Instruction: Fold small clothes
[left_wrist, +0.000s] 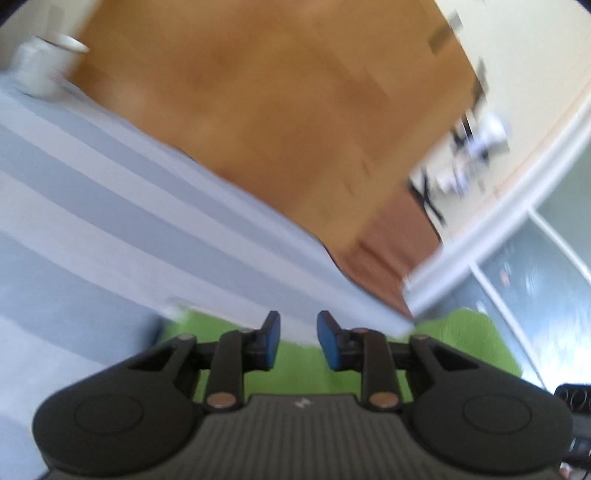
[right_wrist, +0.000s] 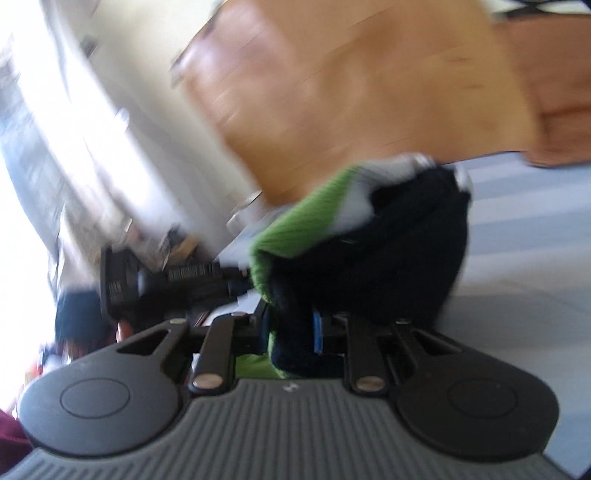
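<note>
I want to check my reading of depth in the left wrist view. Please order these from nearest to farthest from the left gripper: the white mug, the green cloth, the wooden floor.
1. green cloth: directly under and between the fingers of the left gripper.
2. wooden floor: ahead, past the edge of the striped sheet.
3. white mug: far upper left corner, blurred.

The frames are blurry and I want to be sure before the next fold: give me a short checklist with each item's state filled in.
1. Right gripper has the green and dark garment between its pads: ok.
2. Left gripper holds cloth: not ok, its jaws stand apart with nothing between them.
3. Green garment lies below the left gripper: ok.
4. Striped cloth available as a folding surface: ok.
5. White mug well away from the left gripper: ok.
6. Garment lies flat and unbunched: cannot tell, too blurred.
</note>
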